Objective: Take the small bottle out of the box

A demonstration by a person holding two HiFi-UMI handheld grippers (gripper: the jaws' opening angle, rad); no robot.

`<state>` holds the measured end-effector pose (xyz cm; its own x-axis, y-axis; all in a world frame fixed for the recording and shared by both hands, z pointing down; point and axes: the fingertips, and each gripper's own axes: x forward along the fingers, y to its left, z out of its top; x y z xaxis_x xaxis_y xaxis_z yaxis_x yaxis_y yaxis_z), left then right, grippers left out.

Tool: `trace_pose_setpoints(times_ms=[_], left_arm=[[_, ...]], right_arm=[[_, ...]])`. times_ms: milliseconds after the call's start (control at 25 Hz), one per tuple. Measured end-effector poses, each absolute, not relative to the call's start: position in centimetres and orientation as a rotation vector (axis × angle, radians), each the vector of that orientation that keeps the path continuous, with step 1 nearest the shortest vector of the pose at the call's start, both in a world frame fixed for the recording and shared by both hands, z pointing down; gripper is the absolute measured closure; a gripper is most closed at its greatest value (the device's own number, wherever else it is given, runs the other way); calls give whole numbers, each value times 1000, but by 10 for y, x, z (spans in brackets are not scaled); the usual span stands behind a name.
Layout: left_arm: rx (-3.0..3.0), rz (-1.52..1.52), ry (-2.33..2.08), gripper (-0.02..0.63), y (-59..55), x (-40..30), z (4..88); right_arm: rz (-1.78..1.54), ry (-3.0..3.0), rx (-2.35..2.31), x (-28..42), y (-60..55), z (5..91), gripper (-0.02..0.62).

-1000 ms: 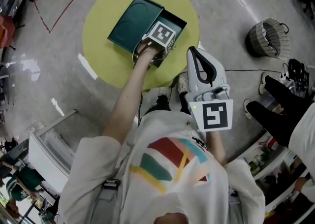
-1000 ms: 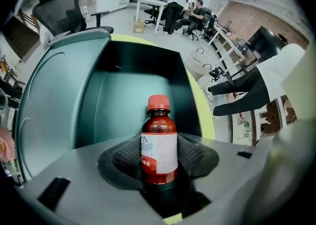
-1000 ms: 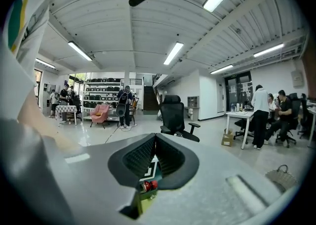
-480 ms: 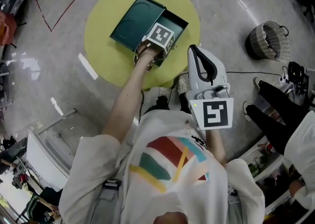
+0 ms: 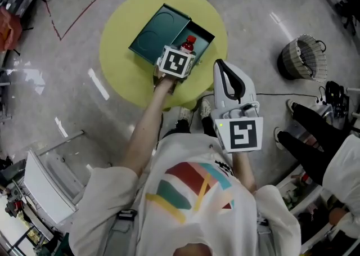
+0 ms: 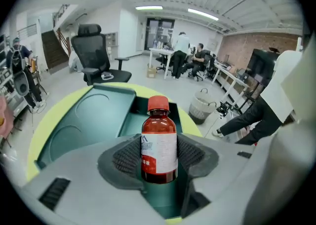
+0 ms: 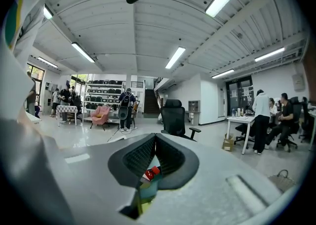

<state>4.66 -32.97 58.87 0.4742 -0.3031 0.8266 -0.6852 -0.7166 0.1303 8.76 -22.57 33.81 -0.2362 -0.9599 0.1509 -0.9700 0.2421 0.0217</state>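
Two pads of the left gripper (image 6: 159,158) are clenched on the small bottle (image 6: 159,137). It stands upright between them, red cap up, over the open green box (image 5: 201,31) on the round yellow table (image 5: 121,75). The left arm reaches straight forward across the near table edge. The right gripper (image 7: 154,142), jaws pressed together on nothing, is held near the chest on a bent arm. One second ago the left gripper sat lower, in the box, hiding the bottle.
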Motion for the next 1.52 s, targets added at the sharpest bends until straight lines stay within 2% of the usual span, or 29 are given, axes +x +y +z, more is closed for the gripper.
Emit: trace_pose_setpoints(times_ms=[440, 880, 1200, 1520], left_arm=[[2584, 620, -1139, 385, -359, 47, 437], [2797, 141, -1410, 385, -343, 13, 288], [2878, -71, -1511, 385, -300, -13, 229], [2858, -209, -1634, 385, -270, -37, 226]], right_arm=[[-25, -2369, 1854, 91, -238, 312, 591], [-193, -2422, 1873, 82, -255, 272, 591], [-325, -2443, 1894, 66, -253, 249, 591], [-364, -2449, 1882, 60, -250, 250, 591]])
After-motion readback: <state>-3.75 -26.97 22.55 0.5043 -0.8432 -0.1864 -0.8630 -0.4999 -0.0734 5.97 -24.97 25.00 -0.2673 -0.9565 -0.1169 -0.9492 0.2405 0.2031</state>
